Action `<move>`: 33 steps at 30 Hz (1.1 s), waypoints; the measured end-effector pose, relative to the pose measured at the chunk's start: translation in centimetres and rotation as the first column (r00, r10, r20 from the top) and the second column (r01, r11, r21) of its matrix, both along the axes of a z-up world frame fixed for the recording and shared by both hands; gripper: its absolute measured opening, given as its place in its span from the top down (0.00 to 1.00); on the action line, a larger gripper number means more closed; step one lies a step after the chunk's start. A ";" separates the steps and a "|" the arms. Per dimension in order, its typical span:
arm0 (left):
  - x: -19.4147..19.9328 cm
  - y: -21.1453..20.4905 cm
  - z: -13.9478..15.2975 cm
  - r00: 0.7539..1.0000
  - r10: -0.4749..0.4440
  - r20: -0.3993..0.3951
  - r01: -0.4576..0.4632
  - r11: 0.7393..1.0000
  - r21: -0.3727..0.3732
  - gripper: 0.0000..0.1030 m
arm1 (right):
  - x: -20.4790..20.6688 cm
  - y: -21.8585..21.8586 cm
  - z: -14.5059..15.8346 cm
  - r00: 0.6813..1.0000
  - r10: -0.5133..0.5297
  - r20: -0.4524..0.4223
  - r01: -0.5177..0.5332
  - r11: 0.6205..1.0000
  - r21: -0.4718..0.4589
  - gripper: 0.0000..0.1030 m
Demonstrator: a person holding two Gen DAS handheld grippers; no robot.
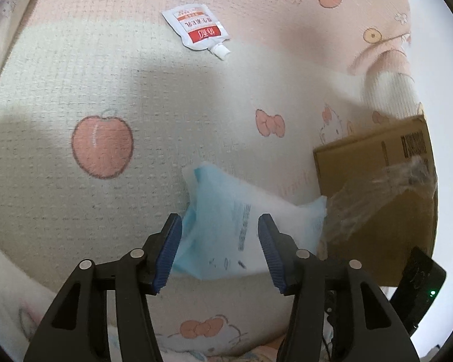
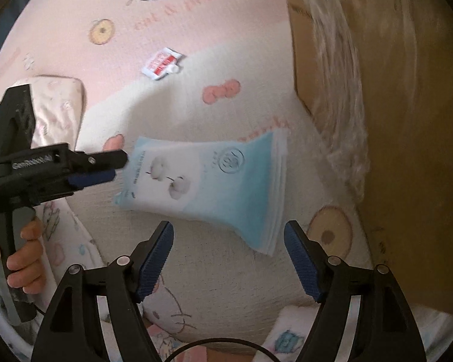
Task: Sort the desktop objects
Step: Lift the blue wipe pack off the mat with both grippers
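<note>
A blue and white soft pack [image 1: 241, 226] lies on the patterned blanket [image 1: 75, 90]. My left gripper [image 1: 220, 235] is open with its blue pads on either side of the pack's near end. In the right wrist view the same pack [image 2: 214, 181] lies flat, and the left gripper [image 2: 105, 167] comes at it from the left, its fingers [image 2: 93, 178] by the pack's left edge. My right gripper [image 2: 229, 250] is open and empty just short of the pack. A small red and white spout pouch [image 1: 197, 30] lies further off; it also shows in the right wrist view [image 2: 161, 63].
A brown cardboard box [image 1: 377, 181] with crumpled clear plastic film [image 1: 377, 199] stands to the right of the pack; in the right wrist view it fills the right side [image 2: 407, 120]. A folded pillow [image 2: 57, 105] lies at left. A hand [image 2: 24, 256] holds the left gripper's handle.
</note>
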State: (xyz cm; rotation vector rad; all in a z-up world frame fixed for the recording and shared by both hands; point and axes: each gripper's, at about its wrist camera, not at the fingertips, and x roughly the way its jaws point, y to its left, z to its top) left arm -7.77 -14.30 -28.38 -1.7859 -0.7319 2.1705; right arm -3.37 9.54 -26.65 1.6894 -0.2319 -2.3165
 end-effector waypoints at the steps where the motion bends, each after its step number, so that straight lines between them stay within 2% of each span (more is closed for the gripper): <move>1: -0.6 0.4 -0.5 1.000 0.000 0.011 0.000 1.000 0.010 0.44 | -0.1 0.2 -0.2 1.000 -0.017 0.011 0.017 1.000 -0.019 0.28; 3: -1.3 0.8 -0.9 1.000 -0.002 0.022 0.002 1.000 0.013 0.44 | -0.6 0.7 -0.6 0.997 -0.064 0.042 0.067 0.995 -0.076 0.28; 5: -2.1 1.3 -1.3 0.999 -0.014 0.030 0.015 1.000 -0.014 0.44 | -1.0 0.7 -0.8 0.995 -0.082 0.059 0.088 0.991 -0.101 0.28; 8: -2.5 1.8 -1.7 0.999 -0.025 0.039 0.027 0.998 -0.052 0.44 | -1.4 0.4 -0.9 0.995 -0.089 0.041 0.092 0.992 -0.083 0.28; 15: -1.5 1.1 -2.0 0.998 -0.005 0.059 0.008 0.999 -0.046 0.43 | -2.8 -0.2 -1.7 0.995 -0.092 0.034 0.093 0.995 -0.022 0.28; 18: -0.9 0.6 -2.0 0.997 0.018 0.074 -0.015 0.999 -0.039 0.43 | -3.4 -0.3 -2.2 0.996 -0.084 0.042 0.086 0.995 -0.052 0.27; 23: 0.5 -0.9 -1.3 0.994 0.086 0.064 -0.080 0.994 -0.079 0.43 | -3.9 -0.2 -2.6 0.994 -0.094 0.058 0.099 0.991 -0.091 0.25; 25: 0.6 -1.4 -1.8 0.990 0.107 0.087 -0.103 0.993 -0.052 0.43 | -4.0 0.0 -2.8 0.993 -0.095 0.065 0.103 0.988 -0.117 0.25; 27: 0.6 -1.4 -2.1 0.988 0.112 0.107 -0.109 0.994 -0.030 0.43 | -4.1 -0.1 -2.7 0.995 -0.083 0.058 0.089 0.989 -0.119 0.25; 31: 0.6 -0.4 -2.1 0.991 0.083 0.101 -0.077 0.995 -0.067 0.35 | -4.3 -0.4 -2.6 0.996 -0.073 0.060 0.080 0.990 -0.120 0.25; 33: 0.6 -0.2 -2.3 0.992 0.071 0.109 -0.066 0.997 -0.051 0.34 | -4.6 -0.6 -2.5 0.998 -0.037 0.052 0.043 0.993 -0.108 0.25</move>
